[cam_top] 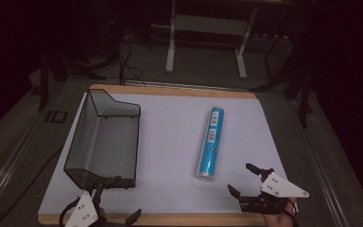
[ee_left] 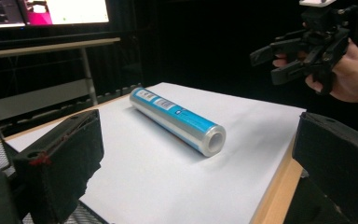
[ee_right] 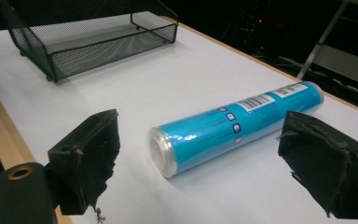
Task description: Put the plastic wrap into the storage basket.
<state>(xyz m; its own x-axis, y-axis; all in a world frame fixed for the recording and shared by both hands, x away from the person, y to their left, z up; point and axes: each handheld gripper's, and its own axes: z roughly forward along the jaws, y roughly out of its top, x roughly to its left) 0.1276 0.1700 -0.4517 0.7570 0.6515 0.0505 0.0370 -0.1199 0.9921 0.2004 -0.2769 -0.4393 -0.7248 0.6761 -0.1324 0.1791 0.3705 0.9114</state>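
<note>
While the white surface [cam_top: 170,142] carries a black mesh tray [cam_top: 105,142] left of the roll, the blue roll [cam_top: 211,143] lies flat, long axis running near-to-far. The right tool [cam_top: 249,181] gapes wide and empty just beside its near end; the left tool [cam_top: 118,201], by the tray, likewise.

Bench [cam_top: 175,90]: wooden top, its tan edge showing along the far side and the near side, almost wholly covered by a white sheet [cam_top: 170,142] laid flat.

On the sheet, left part: black wire-mesh tray [cam_top: 105,139], long side running away from the person, taller back wall at the far end, low open front toward the near edge. Nothing visible inside it.

On the sheet, right of centre: blue roll [cam_top: 211,143] wrapped in clear film, lying on its side, lengthwise front to back and slightly angled, white labels along its top. Its open core end faces the near edge. Tray and roll well apart.
</note>
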